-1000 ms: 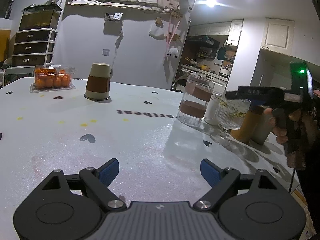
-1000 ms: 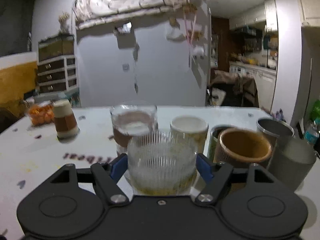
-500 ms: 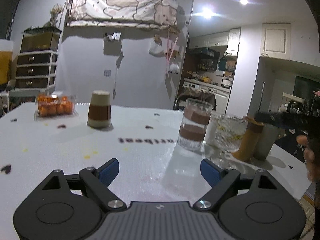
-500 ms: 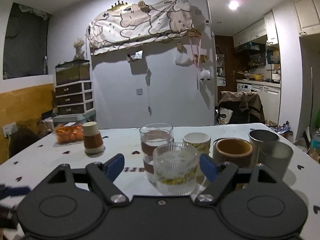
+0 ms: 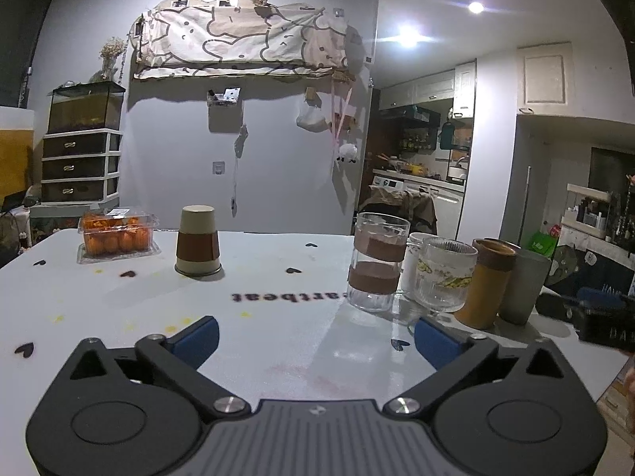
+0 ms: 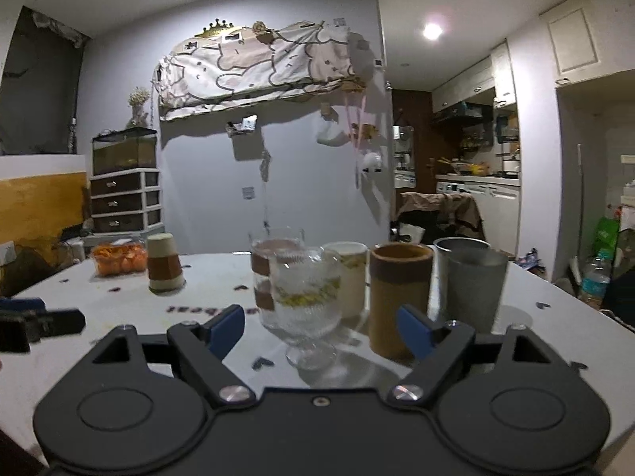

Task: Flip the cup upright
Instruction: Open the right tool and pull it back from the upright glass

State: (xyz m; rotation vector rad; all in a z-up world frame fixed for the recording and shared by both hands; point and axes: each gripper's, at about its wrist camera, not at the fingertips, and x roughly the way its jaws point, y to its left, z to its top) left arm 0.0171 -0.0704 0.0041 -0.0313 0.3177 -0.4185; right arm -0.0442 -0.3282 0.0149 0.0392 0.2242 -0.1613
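Note:
A beige cup with a brown band (image 5: 197, 241) stands upside down on the white table (image 5: 278, 317), far left of centre; it also shows in the right wrist view (image 6: 164, 263). My left gripper (image 5: 315, 339) is open and empty, low over the table's near part, well short of the cup. My right gripper (image 6: 320, 328) is open and empty, just in front of a ribbed stemmed glass (image 6: 305, 301). The right gripper's tip shows at the right edge of the left wrist view (image 5: 595, 317).
A row of upright cups stands at the right: a clear glass with brown bands (image 5: 379, 261), a white cup (image 6: 347, 277), an ochre cup (image 6: 399, 297), grey tumblers (image 6: 474, 285). A box of oranges (image 5: 117, 234) sits at the far left.
Both grippers have pulled back and levelled. The right gripper, earlier around the ribbed glass, now sits in front of it, and the glass stands free on the table.

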